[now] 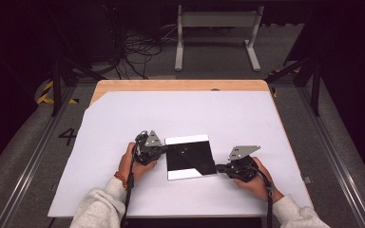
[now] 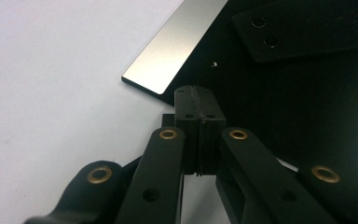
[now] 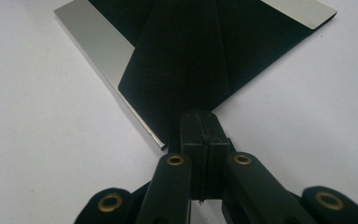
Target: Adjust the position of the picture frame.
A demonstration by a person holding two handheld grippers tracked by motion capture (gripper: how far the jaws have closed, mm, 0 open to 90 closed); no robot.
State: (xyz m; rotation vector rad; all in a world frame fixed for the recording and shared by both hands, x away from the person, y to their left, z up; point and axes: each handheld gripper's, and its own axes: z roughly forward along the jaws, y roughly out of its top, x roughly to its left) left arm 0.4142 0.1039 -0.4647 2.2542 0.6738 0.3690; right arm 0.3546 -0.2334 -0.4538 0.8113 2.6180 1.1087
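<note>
A square, mirror-like plate (image 1: 190,156) lies flat on the white sheet (image 1: 180,114), dark in the middle with bright strips along its far and near edges. My left gripper (image 1: 160,151) sits at the plate's left edge, jaws pressed together with nothing between them. In the left gripper view the joined tips (image 2: 198,93) rest over the plate (image 2: 168,56) just inside its corner. My right gripper (image 1: 220,167) is shut too and points at the plate's near right corner. In the right gripper view its tips (image 3: 199,115) meet that corner of the plate (image 3: 98,46).
The white sheet covers a wooden table whose far edge (image 1: 180,85) shows bare. Beyond the table, a grey metal stand (image 1: 216,28) and loose cables (image 1: 138,52) sit on the floor. Sleeved forearms enter from the bottom edge.
</note>
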